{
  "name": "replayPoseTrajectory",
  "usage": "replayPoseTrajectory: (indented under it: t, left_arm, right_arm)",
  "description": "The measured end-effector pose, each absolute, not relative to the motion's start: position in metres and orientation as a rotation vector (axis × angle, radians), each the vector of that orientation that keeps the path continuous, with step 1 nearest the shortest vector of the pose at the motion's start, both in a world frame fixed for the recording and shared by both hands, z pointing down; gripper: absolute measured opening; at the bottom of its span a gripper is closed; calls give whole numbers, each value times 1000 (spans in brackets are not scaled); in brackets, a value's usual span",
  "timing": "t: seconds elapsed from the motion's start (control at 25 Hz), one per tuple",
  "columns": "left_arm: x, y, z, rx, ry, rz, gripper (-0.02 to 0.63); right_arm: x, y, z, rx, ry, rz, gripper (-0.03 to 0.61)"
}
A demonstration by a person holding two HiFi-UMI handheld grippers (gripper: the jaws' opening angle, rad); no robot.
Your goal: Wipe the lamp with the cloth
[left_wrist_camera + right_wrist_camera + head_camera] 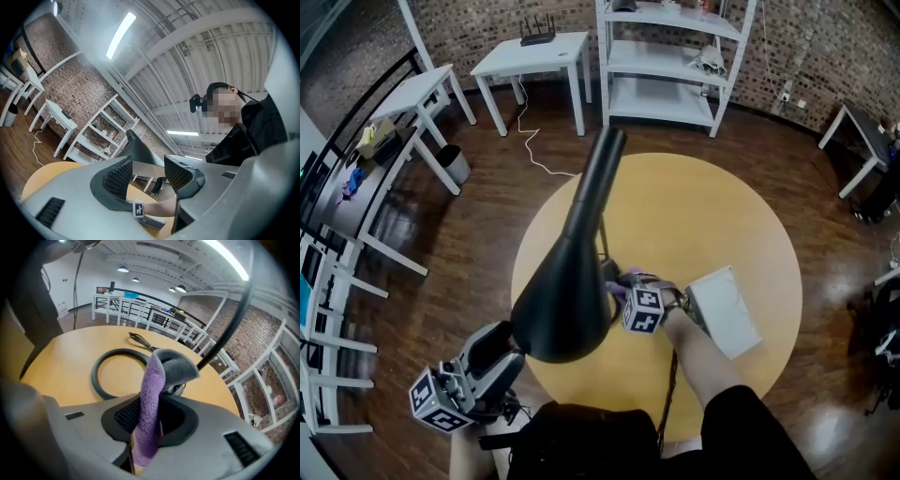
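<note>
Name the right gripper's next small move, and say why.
Probably lower the cloth onto the lamp's ring base and begin rubbing along it. The right gripper is clamped on the cloth, whose folded tip hangs just over the base beside the stem, apparently not yet pressed against either.

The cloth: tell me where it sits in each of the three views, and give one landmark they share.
Head view: cloth, a purple scrap at picture centre, just right of the lamp shade.
Left gripper view: not visible.
Right gripper view: low centre, clamped in the right gripper.
Shared landmark: the round yellow table.
</note>
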State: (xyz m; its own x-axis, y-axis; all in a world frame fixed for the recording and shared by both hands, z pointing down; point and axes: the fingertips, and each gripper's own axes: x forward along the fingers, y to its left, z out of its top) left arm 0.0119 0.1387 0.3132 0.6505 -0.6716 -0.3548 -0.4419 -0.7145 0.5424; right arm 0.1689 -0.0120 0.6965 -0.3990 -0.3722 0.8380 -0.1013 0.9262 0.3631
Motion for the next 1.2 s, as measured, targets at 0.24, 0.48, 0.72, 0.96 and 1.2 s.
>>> replayPoseTrajectory:
  t: [0.24, 0.48, 0.72, 0.96, 1.2]
  left_arm:
    - [3, 133, 317, 2451, -862, -785, 209]
    - [-3, 129, 322, 2454, -833, -807, 209]
    - [-10, 128, 330, 2470, -834, -767, 209]
    - [-39, 123, 344, 2466, -852, -713, 209]
    - [-69, 109, 358, 2490, -840, -634, 209]
  right_arm:
    - [171, 49, 710, 263, -1945, -404, 92]
    - [165, 93, 712, 234, -1952, -341, 92]
    - [184, 59, 690, 502, -1983, -222, 92]
    - [175, 42, 703, 677, -1900, -131, 92]
    - [147, 61, 699, 796, -1886, -155, 94]
